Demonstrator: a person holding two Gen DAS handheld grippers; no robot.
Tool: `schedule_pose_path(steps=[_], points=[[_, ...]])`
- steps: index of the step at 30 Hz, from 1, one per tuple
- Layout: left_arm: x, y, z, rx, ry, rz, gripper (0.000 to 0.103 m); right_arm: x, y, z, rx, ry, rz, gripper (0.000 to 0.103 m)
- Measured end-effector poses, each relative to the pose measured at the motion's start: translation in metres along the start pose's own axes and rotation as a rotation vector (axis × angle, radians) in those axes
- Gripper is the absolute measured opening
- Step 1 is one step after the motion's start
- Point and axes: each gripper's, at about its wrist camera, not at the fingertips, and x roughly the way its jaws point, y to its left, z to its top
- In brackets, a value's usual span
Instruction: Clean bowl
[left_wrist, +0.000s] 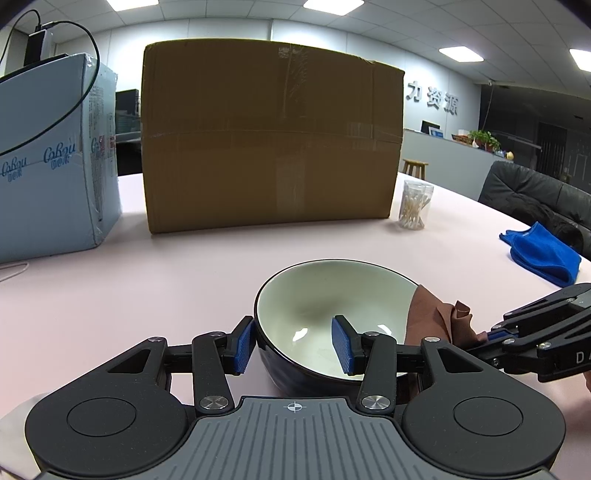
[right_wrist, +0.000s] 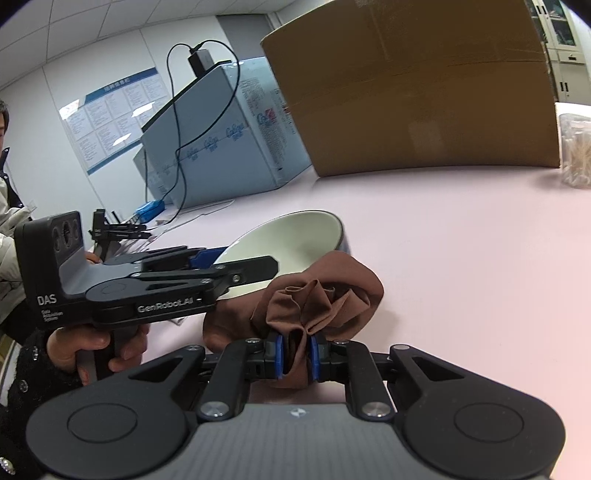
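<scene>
Bowl (left_wrist: 332, 310): white inside, dark outside, tilted on the pink tabletop (left_wrist: 184, 266), near rim between the left tool's pads.
Left tool (left_wrist: 293, 345): moderately spread, one blue pad outside the wall, one inside; contact not clear, so a firm grip cannot be confirmed.
Right tool (right_wrist: 296, 356): clamped narrow on a bunched brown cloth (right_wrist: 321, 295), which touches the bowl's right rim.
Risk: glazed rim may slip from the pads and the bowl may rock or skid if the cloth pushes sideways.
Surroundings: cardboard box (left_wrist: 271, 136), blue carton (left_wrist: 55, 155), cotton-swab jar (left_wrist: 415, 205), blue towel (left_wrist: 539, 251); none obstructs the bowl.
</scene>
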Motion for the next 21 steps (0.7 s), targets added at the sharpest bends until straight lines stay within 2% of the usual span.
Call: schedule_pose_path(steps=[12, 21], points=[[0.001, -0.001, 0.000, 0.003, 0.000, 0.001, 0.043, 0.008, 0.009, -0.002, -0.019, 0.028, 0.028, 0.015], [0.000, -0.003, -0.001, 0.006, -0.002, 0.003, 0.043, 0.004, -0.001, -0.001, 0.008, -0.002, -0.045, 0.015]])
